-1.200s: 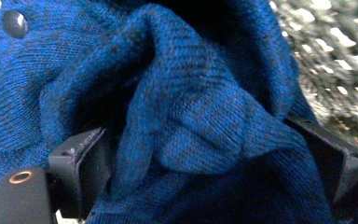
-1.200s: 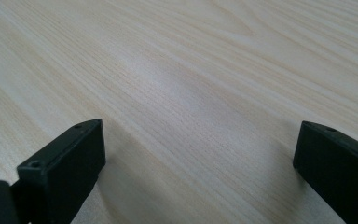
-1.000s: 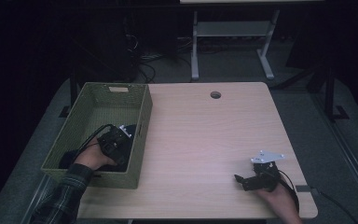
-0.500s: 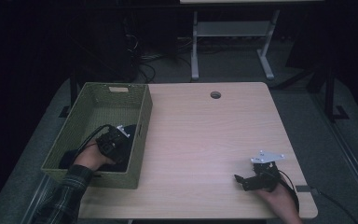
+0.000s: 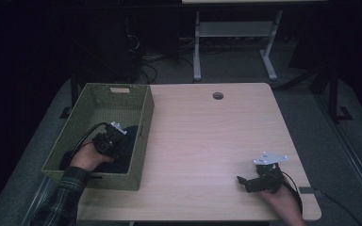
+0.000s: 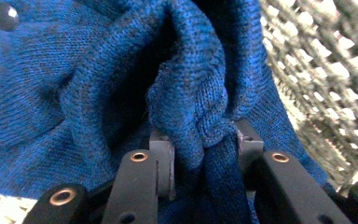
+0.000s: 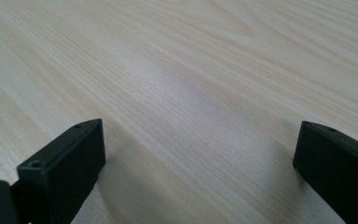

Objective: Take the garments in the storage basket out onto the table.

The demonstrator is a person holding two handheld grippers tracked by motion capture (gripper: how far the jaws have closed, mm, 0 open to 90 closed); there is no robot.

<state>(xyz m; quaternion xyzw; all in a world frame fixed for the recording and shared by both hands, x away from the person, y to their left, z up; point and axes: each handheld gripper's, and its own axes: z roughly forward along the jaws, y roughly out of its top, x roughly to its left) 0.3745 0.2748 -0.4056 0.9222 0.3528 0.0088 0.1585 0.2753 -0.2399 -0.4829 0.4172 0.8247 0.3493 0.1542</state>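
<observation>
A dark blue knitted garment [image 5: 125, 150] lies inside the green woven basket [image 5: 99, 96] at the table's left. My left gripper [image 5: 115, 137] is down in the basket, shut on a fold of the blue knit [image 6: 191, 121] that bulges up between its jaws. A dark button [image 6: 2, 14] sits on the fabric at the top left of the left gripper view. My right gripper [image 5: 245, 182] rests low on the table near the front right corner, jaws wide apart, with bare wood [image 7: 191, 93] between them.
The basket's mesh wall [image 6: 326, 70] stands close to the right of the left gripper. A round cable hole [image 5: 218, 95] sits near the table's far edge. A metal stand [image 5: 235, 33] and cables are on the floor behind the light wooden table [image 5: 207, 136].
</observation>
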